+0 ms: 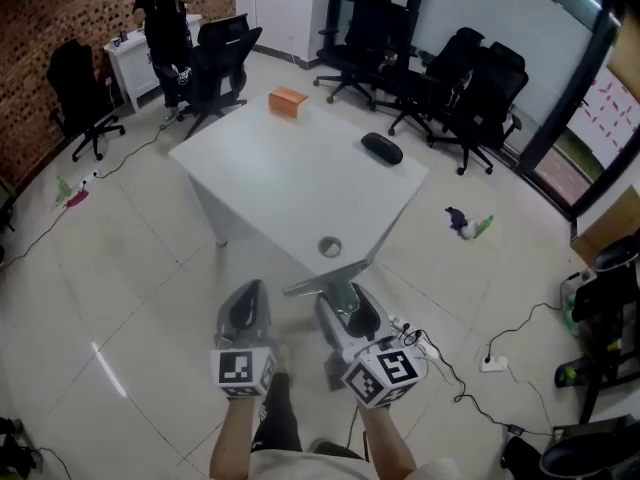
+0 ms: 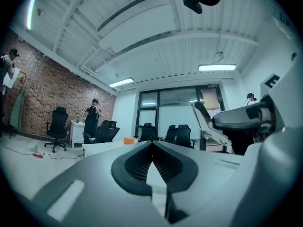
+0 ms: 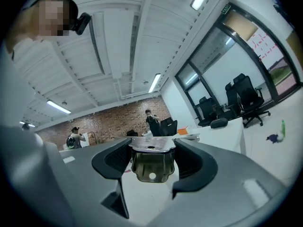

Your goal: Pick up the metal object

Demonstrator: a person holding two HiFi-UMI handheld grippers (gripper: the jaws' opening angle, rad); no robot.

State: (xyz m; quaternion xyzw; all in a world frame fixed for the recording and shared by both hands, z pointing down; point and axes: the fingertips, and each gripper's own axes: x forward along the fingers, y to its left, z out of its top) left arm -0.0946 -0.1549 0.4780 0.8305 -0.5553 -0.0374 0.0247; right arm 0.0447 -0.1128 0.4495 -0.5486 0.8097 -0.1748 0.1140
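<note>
My right gripper [image 3: 150,148] is shut on a folded metal bracket [image 3: 150,163], whose flat top plate with a hole spans the two pads. In the head view the right gripper [image 1: 340,296] is held in the air just in front of the near corner of the white table [image 1: 290,183], and the metal bracket [image 1: 318,285] sticks out to its left. My left gripper [image 1: 248,293] hangs beside it, a little to the left, with its jaws shut and nothing between them. The left gripper view shows the left gripper [image 2: 152,148] with its pads meeting at the tips.
On the table lie an orange box [image 1: 288,102] at the far corner, a black oval object [image 1: 381,148] at the right edge and a small round grey object [image 1: 329,247] near the front corner. Office chairs [image 1: 470,93] stand behind it. A person [image 1: 163,23] stands far left. Cables [image 1: 480,368] lie on the floor.
</note>
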